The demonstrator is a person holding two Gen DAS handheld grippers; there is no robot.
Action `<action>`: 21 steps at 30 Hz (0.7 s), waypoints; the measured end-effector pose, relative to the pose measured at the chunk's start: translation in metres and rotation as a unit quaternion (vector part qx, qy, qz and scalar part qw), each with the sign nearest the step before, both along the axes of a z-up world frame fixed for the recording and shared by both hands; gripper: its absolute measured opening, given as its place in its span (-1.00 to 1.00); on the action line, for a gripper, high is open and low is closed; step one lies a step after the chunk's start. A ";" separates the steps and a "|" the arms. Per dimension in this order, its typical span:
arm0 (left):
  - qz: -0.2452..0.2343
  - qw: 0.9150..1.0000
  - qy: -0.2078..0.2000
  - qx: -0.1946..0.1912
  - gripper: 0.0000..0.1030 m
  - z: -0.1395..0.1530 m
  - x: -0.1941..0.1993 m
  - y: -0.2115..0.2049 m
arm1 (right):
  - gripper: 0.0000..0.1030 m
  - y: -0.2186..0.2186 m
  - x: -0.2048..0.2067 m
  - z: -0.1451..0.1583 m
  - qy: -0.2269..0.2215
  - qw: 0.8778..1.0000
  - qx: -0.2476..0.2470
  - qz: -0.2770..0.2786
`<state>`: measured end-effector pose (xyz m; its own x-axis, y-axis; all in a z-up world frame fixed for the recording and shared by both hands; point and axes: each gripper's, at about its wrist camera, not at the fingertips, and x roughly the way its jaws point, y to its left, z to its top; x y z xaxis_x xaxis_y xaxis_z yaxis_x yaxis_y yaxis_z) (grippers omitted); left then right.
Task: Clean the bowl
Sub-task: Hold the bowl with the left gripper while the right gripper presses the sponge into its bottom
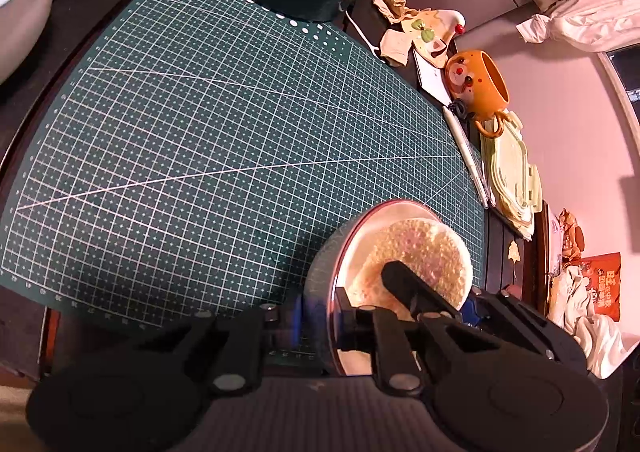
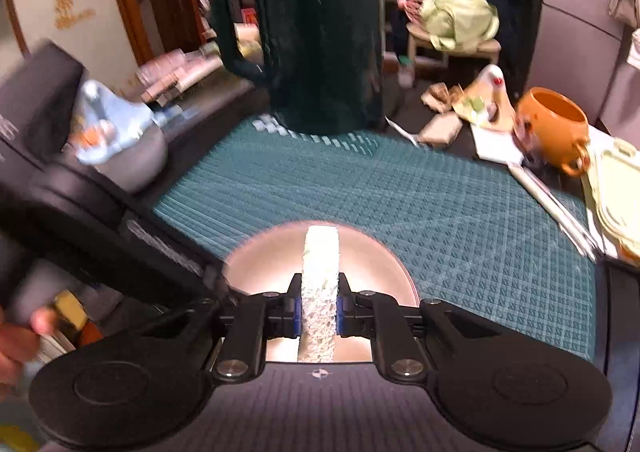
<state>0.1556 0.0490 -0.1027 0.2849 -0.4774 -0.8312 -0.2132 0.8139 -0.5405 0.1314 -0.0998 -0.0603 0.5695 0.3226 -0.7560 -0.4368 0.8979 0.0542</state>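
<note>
Though blurred, sponge (image 2: 319, 284) seemingly inside bowl (image 2: 260, 268).

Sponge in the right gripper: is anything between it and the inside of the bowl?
Nothing visible. The sponge, clamped in the right gripper, already reaches down into the bowl. The left gripper grips the bowl's rim at the side, off the sponge's path.

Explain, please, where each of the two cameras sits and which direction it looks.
Left wrist: sits on the left gripper, looks down over the cutting mat; its fingers clamp the bowl rim.
Right wrist: sits on the right gripper, looks across the mat toward a dark jug; it pinches a sponge; a hand shows at left.
Shared: bowl, sponge, mat, orange mug.
</note>
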 end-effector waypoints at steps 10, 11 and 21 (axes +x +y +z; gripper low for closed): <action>-0.002 1.000 0.000 -0.002 -0.72 -0.003 0.001 0.004 | -0.75 -0.004 -0.009 0.021 -0.069 0.995 -0.070 -0.002; -0.002 1.000 0.000 -0.002 -0.72 -0.003 0.001 0.004 | -0.75 -0.006 -0.009 0.025 -0.076 0.995 -0.071 -0.005; -0.001 1.000 0.001 -0.002 -0.72 -0.004 -0.001 0.005 | -0.75 -0.024 -0.004 0.041 -0.045 0.998 0.053 -0.006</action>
